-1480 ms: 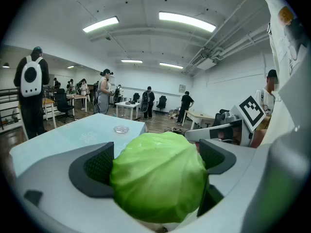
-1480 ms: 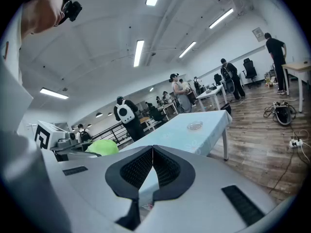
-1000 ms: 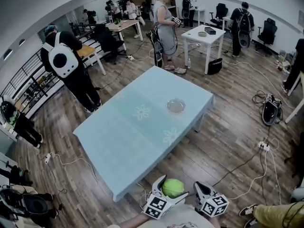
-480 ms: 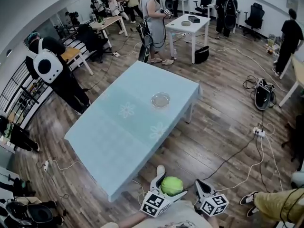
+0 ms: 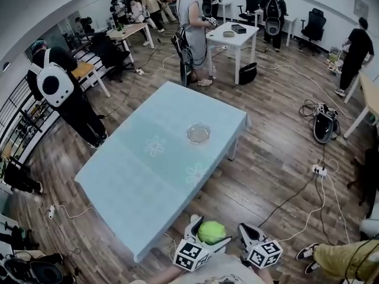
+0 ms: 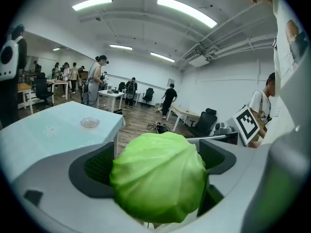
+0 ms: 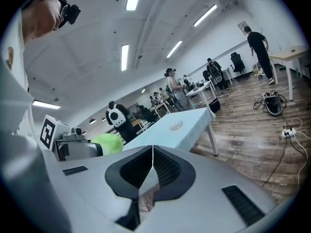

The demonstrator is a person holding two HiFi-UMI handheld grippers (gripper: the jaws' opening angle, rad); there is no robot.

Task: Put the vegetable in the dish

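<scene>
A round green cabbage [image 5: 211,232] is clamped between the jaws of my left gripper [image 5: 208,233], held low near my body, off the table's near corner. In the left gripper view the cabbage [image 6: 158,176] fills the gap between the jaws of that gripper [image 6: 155,171]. The clear glass dish [image 5: 198,133] stands on the far right part of the light blue table [image 5: 142,170]; the same dish [image 6: 90,123] is small and distant. My right gripper [image 5: 244,236] hangs beside the left one, jaws pressed together on nothing [image 7: 151,171]. The dish [image 7: 175,126] and cabbage [image 7: 108,142] also show in the right gripper view.
Several people stand around the room, one with a white backpack [image 5: 52,84] left of the table, another [image 5: 193,28] beyond its far end. White desks [image 5: 233,40], office chairs and floor cables [image 5: 308,188] lie to the right. A power strip [image 5: 317,170] sits on the wood floor.
The view has shifted: the table and dish sit slightly left and lower in the head view. Both grippers stay low at my body, the cabbage still held in the left one.
</scene>
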